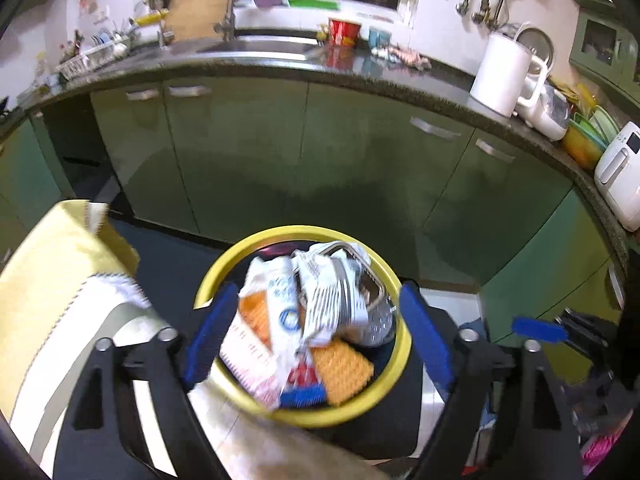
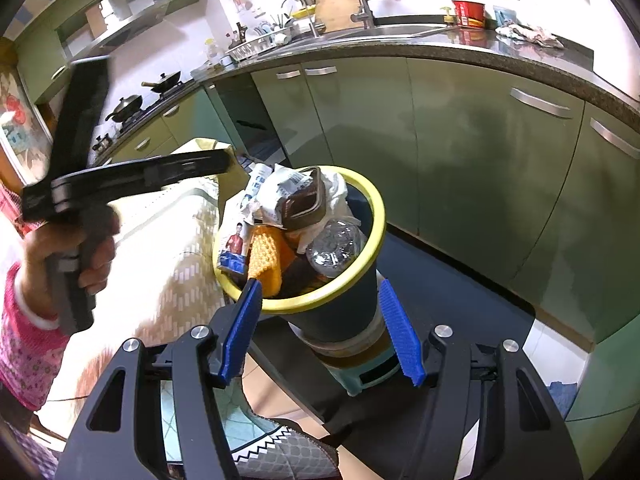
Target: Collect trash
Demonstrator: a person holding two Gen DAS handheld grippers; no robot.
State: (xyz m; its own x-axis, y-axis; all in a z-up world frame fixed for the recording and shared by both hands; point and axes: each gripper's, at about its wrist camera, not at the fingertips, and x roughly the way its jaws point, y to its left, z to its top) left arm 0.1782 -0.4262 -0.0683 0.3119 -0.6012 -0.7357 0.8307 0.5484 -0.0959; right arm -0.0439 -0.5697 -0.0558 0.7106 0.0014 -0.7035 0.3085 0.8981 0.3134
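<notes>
Both pairs of blue fingers [image 1: 212, 332] stand wide apart and hold nothing — the left gripper [image 1: 316, 332] hangs above the yellow-rimmed bin [image 1: 256, 244], the right gripper [image 2: 320, 328] straddles its dark body at about 6 o'clock in the right wrist view. The bin stands upright on a small stool [image 2: 376, 376] in front of the green cabinets [image 1: 360, 152], its long axis vertical, mouth facing up. It is heaped: crumpled wrappers [image 1: 320, 292], an orange cloth [image 2: 266, 260], a clear bottle [image 2: 332, 244] and a square tin [image 2: 304, 204] rise past the rim. The job now, I judge, is to press or settle the load — come down slowly at the centre, since the tin perches at 12 o'clock and could tip out.
</notes>
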